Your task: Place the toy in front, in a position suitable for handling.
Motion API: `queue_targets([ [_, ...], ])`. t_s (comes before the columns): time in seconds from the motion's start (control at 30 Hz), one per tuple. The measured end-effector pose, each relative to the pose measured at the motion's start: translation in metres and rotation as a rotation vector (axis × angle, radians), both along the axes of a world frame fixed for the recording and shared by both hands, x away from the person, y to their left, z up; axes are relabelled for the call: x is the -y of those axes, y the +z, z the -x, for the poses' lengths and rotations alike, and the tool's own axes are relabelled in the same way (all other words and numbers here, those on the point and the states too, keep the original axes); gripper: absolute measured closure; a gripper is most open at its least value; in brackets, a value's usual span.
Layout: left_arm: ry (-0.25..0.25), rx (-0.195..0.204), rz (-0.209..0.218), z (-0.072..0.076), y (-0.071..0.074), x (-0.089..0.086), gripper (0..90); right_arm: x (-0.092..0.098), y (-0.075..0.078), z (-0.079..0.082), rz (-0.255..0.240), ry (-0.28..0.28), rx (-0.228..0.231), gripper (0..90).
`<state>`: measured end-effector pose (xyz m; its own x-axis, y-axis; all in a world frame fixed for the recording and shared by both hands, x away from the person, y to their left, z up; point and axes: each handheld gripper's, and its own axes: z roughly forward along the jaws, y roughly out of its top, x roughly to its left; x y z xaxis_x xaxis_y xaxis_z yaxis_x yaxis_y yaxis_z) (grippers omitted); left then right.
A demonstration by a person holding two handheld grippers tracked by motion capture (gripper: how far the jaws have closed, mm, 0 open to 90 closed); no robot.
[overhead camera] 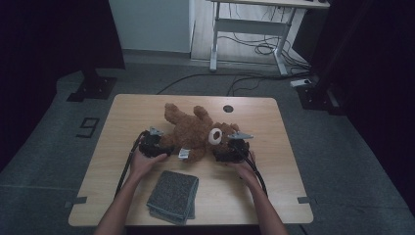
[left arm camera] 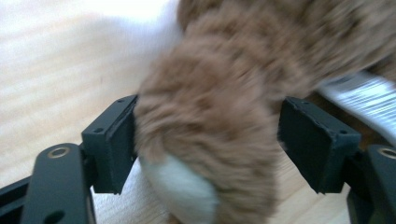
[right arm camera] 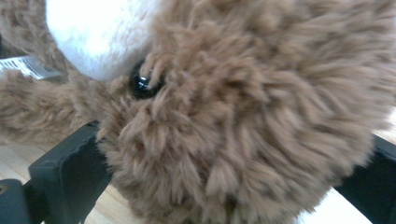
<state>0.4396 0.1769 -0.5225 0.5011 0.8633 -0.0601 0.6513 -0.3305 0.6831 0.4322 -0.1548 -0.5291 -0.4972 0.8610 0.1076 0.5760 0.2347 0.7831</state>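
Teddy bear [overhead camera: 193, 132], brown plush, lay on its back near the middle of the wooden table [overhead camera: 122, 122], legs toward the far edge, head toward the person's right, white muzzle showing. A white label [overhead camera: 184, 153] hung from its near side.

Left gripper [overhead camera: 166, 147]: held low over the tabletop at the bear's left flank, pointing inward toward the toy. The left hand [overhead camera: 144, 164] wrapped the gripper body from behind, forearm rising from the bottom edge at a slight inward slant. In the left gripper view a furry limb with a pale sole [left arm camera: 180, 184] sat between the jaws; the left pad brushed the fur, the right pad stood clear of it. Jaws spread, nothing clamped.

Right gripper [overhead camera: 222, 149]: held low at the bear's head, pointing inward from the opposite side. The right hand [overhead camera: 244, 166] gripped it from behind, forearm angled in from the lower right. In the right gripper view the head filled the space between the jaws, one black eye [right arm camera: 140, 84] visible; fur touched both black jaws. Whether the pads pressed or merely rested against the fur could not be told.

Grey folded cloth [overhead camera: 173, 196]: near edge of the table, between the forearms, apart from the bear.
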Motion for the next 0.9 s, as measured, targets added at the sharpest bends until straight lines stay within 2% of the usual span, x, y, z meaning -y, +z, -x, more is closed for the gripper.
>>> queue_targets([
  [0.07, 0.001, -0.013, -0.006, -0.002, -0.007, -0.001, 26.3, 0.0, 0.0, -0.002, 0.012, 0.007, 0.005, 6.4],
  [0.13, 0.0, -0.005, -0.012, -0.002, -0.008, -0.001, 30.9, 0.0, 0.001, -0.002, 0.012, 0.009, 0.006, 9.5],
  [0.23, -0.011, 0.037, -0.013, 0.0, -0.006, 0.002, 32.2, 0.003, 0.003, -0.004, 0.01, 0.016, 0.001, 18.5],
  [0.37, -0.016, 0.058, -0.001, -0.002, -0.002, 0.001, 29.5, 0.005, 0.003, -0.004, -0.001, 0.015, -0.002, 21.0],
  [0.47, -0.02, 0.063, 0.004, -0.003, -0.002, 0.0, 31.3, 0.004, 0.003, -0.004, 0.006, 0.018, 0.004, 23.0],
  [0.53, -0.014, 0.057, 0.016, -0.003, -0.003, 0.001, 36.2, 0.004, 0.004, -0.003, 0.013, 0.025, 0.017, 28.2],
  [0.63, -0.02, 0.047, 0.029, -0.003, -0.003, 0.002, 50.5, 0.004, 0.004, -0.003, 0.018, 0.03, 0.024, 34.9],
  [0.73, -0.026, 0.038, 0.053, -0.003, 0.0, 0.0, 59.1, 0.004, 0.006, -0.003, 0.026, 0.034, 0.032, 41.2],
  [0.87, -0.022, 0.064, 0.057, 0.001, 0.007, -0.002, 65.5, 0.005, 0.007, -0.002, 0.026, 0.036, 0.041, 46.1],
  [0.9, -0.026, 0.097, 0.049, 0.007, 0.016, -0.001, 66.9, 0.004, 0.01, 0.0, 0.043, 0.032, 0.07, 49.3],
])
